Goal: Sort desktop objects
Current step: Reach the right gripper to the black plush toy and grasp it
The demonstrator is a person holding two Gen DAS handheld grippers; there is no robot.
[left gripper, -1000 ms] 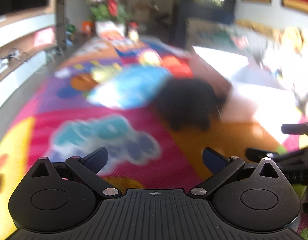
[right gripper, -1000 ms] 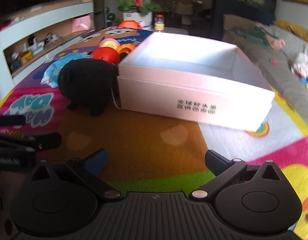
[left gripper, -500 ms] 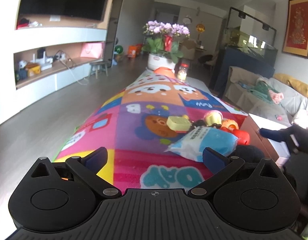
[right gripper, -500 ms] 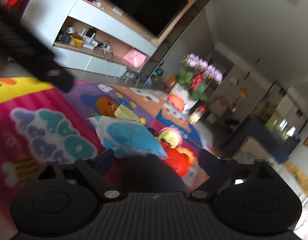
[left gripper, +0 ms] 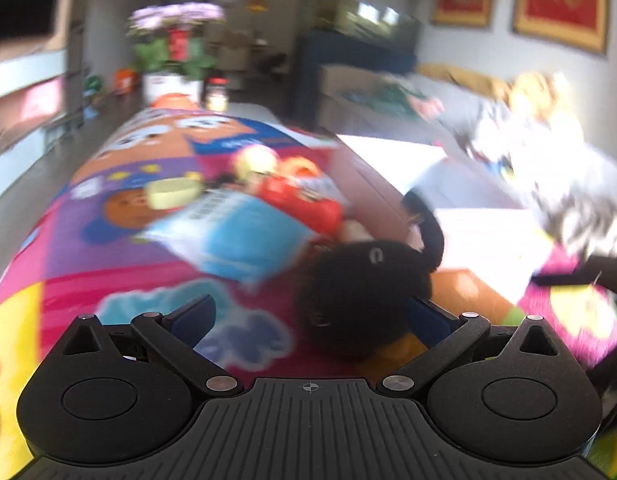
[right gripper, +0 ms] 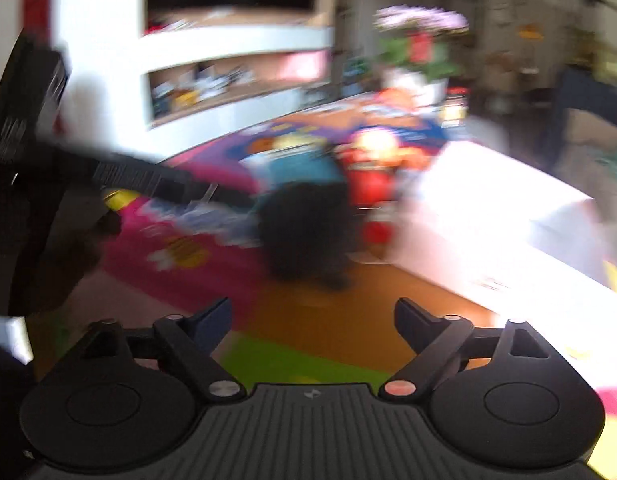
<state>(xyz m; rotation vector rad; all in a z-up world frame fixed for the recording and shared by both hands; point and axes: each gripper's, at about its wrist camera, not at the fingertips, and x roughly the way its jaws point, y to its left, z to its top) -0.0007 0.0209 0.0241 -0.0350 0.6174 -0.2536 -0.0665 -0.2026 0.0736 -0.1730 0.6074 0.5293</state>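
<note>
1. The left gripper (left gripper: pixel 308 316) was spread wide and held nothing; the black plush (left gripper: pixel 360 292) sat just ahead, toward its right finger.
2. The right gripper (right gripper: pixel 312 316) gaped empty, well short of the plush (right gripper: pixel 308 232).
3. The plush lay beside the white box (right gripper: pixel 508 216), with a blue packet (left gripper: pixel 236 236) behind it.

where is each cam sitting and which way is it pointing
Left wrist: sits on the left tongs, looking forward and low over the play mat at the black plush toy and blue packet; its own open fingers show, with the other tool at the right edge.
Right wrist: sits on the right tongs, looking across the mat toward the wall shelves; its own open fingers show, with the other tool at left.
Shared: the black plush toy, white box and flower pot, all blurred.
</note>
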